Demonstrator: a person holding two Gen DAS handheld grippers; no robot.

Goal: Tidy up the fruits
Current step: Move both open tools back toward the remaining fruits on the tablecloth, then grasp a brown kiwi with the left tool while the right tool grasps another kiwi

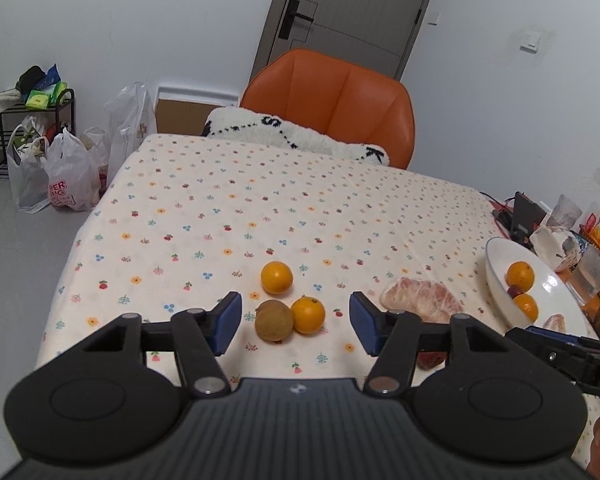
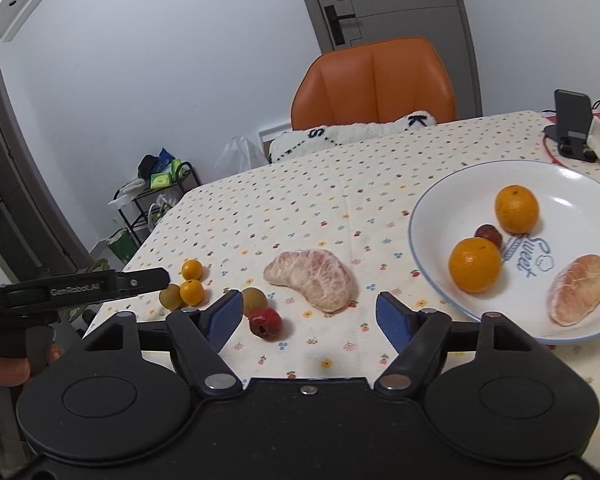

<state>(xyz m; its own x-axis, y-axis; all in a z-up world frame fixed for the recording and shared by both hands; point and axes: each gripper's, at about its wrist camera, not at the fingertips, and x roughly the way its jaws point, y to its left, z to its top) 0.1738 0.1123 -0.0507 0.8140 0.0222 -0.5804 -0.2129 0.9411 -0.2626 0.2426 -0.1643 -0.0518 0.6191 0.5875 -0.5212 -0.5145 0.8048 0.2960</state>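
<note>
A: Where's the fruit rn?

B: Some sits in the white plate (image 2: 432, 216): two oranges, a dark red one, a pomelo piece. The rest lies on the counter (image 1: 260, 208). The left gripper (image 1: 295, 322) hangs over a kiwi (image 1: 274, 320) and two oranges; fingers spread wide, nothing in them.

A: And the right gripper (image 2: 310, 318)?

B: Spread wide too, empty. It faces the peeled pomelo piece (image 2: 314, 278), w/ a small red fruit (image 2: 265, 322) just beside its left finger.

A: Tricky to grab?

B: Prob. The pomelo looks soft and squishy, so pinch gently across its fat middle. Oranges are round and firm but may roll.
</note>
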